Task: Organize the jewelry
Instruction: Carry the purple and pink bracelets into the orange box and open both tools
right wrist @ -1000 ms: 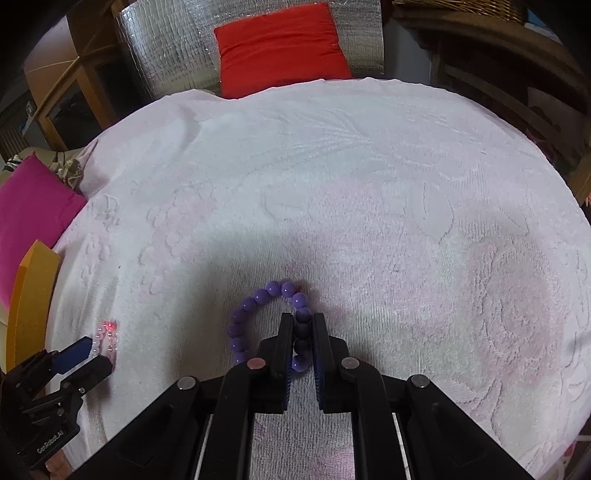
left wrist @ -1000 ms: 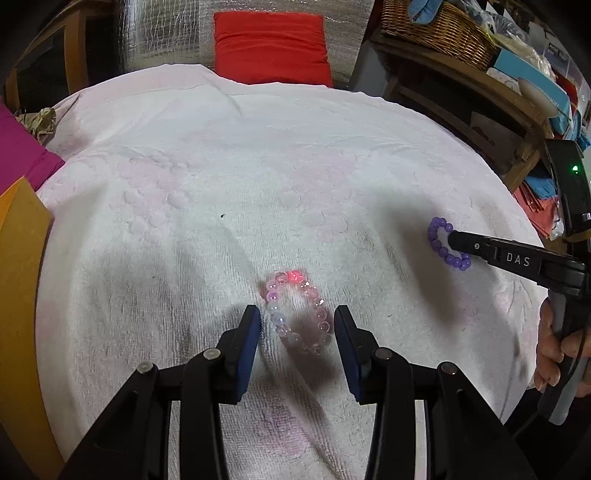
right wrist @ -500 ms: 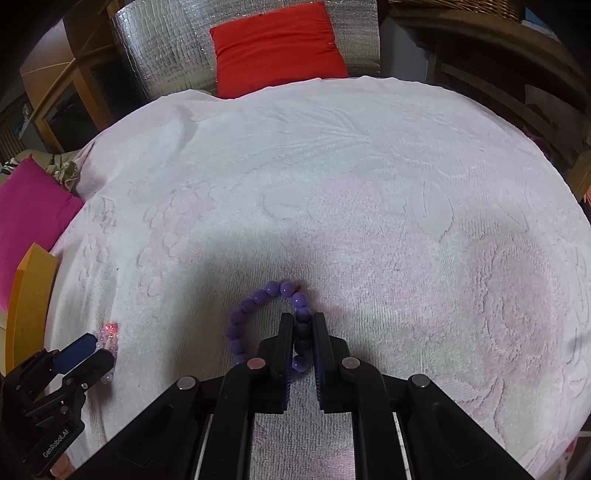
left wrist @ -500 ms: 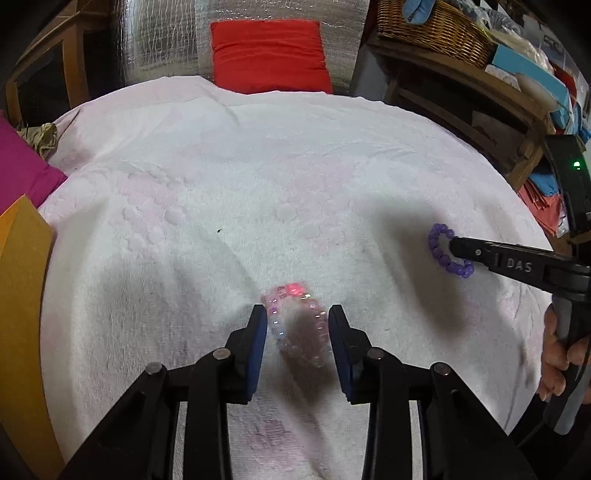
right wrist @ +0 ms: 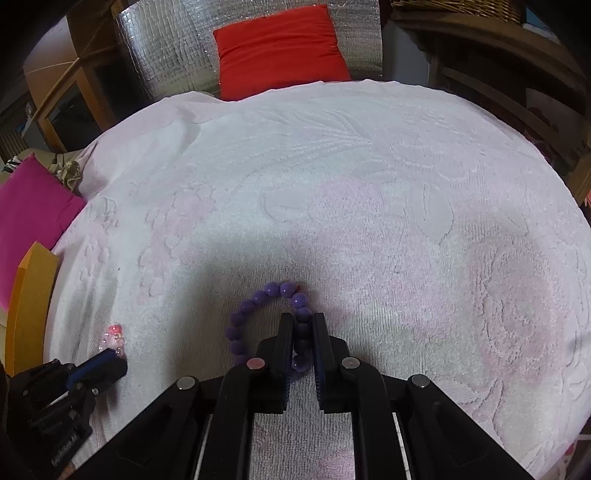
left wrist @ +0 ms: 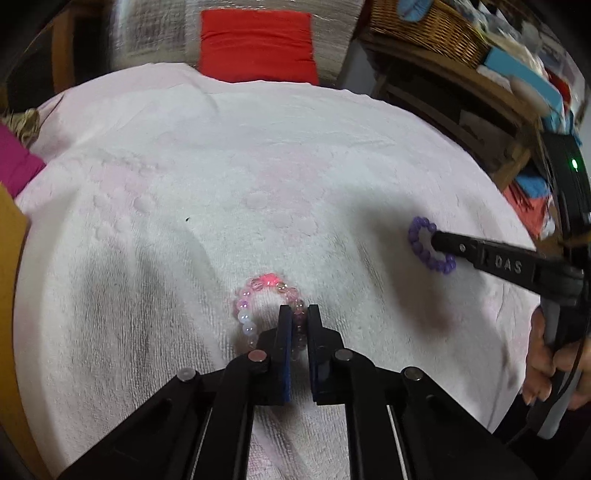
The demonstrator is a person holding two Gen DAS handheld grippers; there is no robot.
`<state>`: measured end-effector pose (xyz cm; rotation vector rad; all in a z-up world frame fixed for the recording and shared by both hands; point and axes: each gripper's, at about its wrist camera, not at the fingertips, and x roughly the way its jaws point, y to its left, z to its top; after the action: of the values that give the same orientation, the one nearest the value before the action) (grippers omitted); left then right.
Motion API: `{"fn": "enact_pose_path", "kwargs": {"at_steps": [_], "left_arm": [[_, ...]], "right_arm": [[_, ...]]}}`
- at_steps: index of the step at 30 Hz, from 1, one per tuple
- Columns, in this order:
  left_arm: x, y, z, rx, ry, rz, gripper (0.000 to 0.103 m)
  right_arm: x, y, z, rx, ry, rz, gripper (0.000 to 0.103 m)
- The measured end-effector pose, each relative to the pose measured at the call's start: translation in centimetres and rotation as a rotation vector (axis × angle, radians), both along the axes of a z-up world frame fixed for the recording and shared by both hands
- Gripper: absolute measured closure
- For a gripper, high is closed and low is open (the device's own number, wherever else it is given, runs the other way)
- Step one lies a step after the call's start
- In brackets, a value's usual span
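A pink and clear bead bracelet point(left wrist: 245, 314) lies on the pale pink towel point(left wrist: 221, 177) in the left wrist view. My left gripper point(left wrist: 298, 314) is shut on the bracelet's right side, beads pinched between the blue pads. A purple bead bracelet point(right wrist: 251, 314) lies on the towel in the right wrist view, and my right gripper point(right wrist: 303, 325) is shut on its right side. Each view shows the other gripper at its edge: the right gripper point(left wrist: 436, 242) on the purple bracelet point(left wrist: 419, 240), the left gripper point(right wrist: 118, 360) at the pink bracelet point(right wrist: 112, 338).
A red cushion point(right wrist: 280, 48) rests against a silver quilted backing behind the towel. A magenta cushion point(right wrist: 26, 218) and an orange board point(right wrist: 29, 295) sit at the left edge. Wooden shelves with a wicker basket point(left wrist: 424, 26) stand at the right. A hand point(left wrist: 554, 362) holds the right gripper's handle.
My left gripper's fingers, wide apart around the pink bracelet a second ago, have shut onto its right side. The right gripper has stayed shut on the purple bracelet in the same place.
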<state>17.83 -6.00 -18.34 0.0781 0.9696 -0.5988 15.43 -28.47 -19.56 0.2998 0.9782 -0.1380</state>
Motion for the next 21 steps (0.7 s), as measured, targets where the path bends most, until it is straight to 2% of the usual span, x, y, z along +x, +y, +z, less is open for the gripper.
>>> {"fn": "enact_pose_path", "kwargs": {"at_steps": [12,21], "left_arm": [[-0.9,2.1,1.9,-0.061,-0.028,0.04,0.096],[-1.9,4.1,4.1,-0.104,-0.081,0.087,0.096]], "right_arm": [[-1.0,-1.4,1.6,0.145,-0.066,-0.014,0.092],[-2.4,0.5,4.5,0.202,-0.206,0.053,0.092]]}}
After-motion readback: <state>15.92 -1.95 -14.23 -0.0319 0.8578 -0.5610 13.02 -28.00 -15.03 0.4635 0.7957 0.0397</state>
